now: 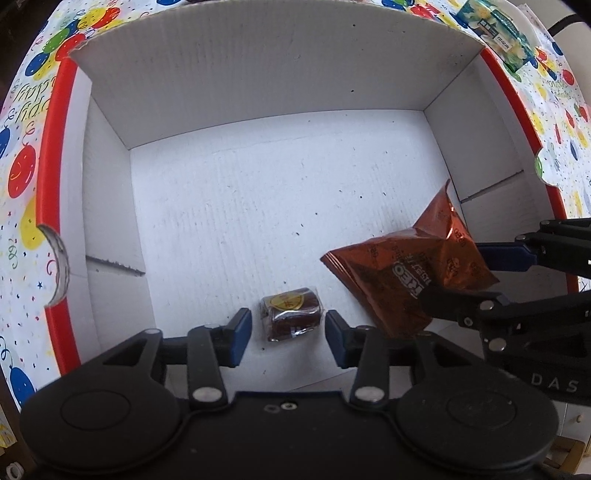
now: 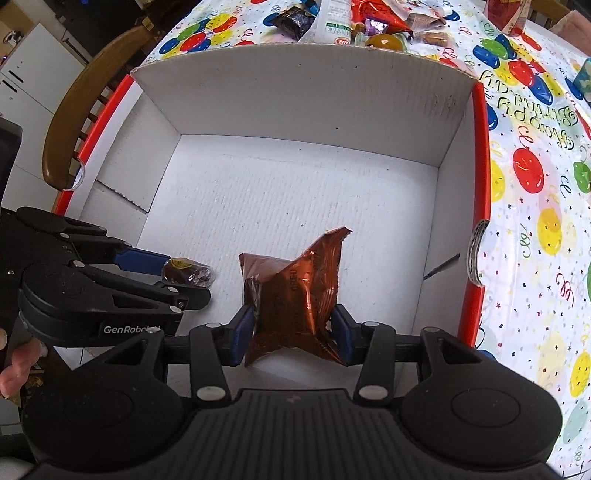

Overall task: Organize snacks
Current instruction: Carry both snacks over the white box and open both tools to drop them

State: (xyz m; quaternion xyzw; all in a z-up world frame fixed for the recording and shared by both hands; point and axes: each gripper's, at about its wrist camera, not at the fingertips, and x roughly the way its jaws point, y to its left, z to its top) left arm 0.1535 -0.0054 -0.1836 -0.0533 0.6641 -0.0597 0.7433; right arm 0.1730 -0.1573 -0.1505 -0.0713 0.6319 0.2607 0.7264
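Observation:
A white cardboard box with a red rim sits open below both grippers. On its floor lies a small dark wrapped snack with a yellow label. My left gripper is open around it, with a gap on each side. My right gripper is shut on a crumpled orange-brown foil packet. It holds the packet inside the box, just right of the small snack.
A balloon-print tablecloth covers the table around the box. Several loose snacks lie beyond the far wall, and a green-white packet lies at the far right corner. A wooden chair stands left. A hand holds the left gripper.

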